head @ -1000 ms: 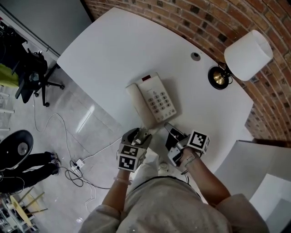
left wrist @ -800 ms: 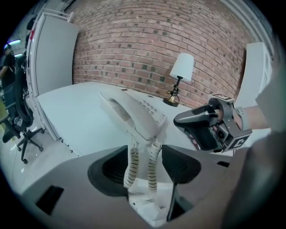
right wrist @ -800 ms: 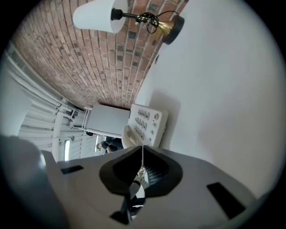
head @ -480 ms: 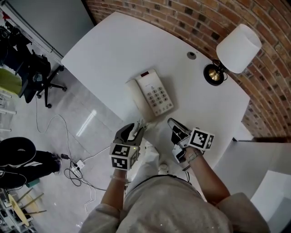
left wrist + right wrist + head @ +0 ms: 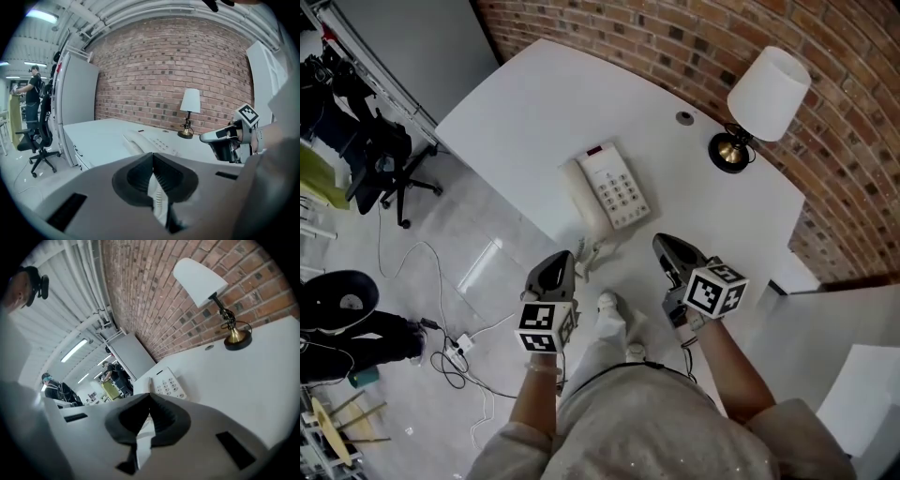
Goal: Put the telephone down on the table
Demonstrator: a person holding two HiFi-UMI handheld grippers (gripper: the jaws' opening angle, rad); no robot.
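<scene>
The telephone (image 5: 609,192) lies flat on the white table (image 5: 534,103), close to its near edge, so by my judgement the putting-down is done and what remains is only a clean retreat. The left gripper (image 5: 560,262) hangs at about 7 o'clock from the set and the right gripper (image 5: 666,246) at about 5 o'clock. Both are clear of it, and each gripper view shows the dark pads pressed together with nothing between them. To finish well, I would keep both tools low and draw them straight back toward the body, taking care not to sweep across the near edge, where a pale cord or plug seems to dangle at 6 o'clock from the set; I cannot tell exactly what that is. The set is a cream, hard plastic wedge with rounded corners. Its long handset (image 5: 579,202) is cradled along the 9 o'clock side, and a grid of small keys (image 5: 622,195) fills the rest. It should sit steady on its broad base, though the smooth, matt tabletop would let it slide if nudged. At about 2 o'clock stands a lamp (image 5: 759,94) with a white conical shade and a shiny brass foot, well apart from the telephone, against a rough red brick wall (image 5: 675,37)
</scene>
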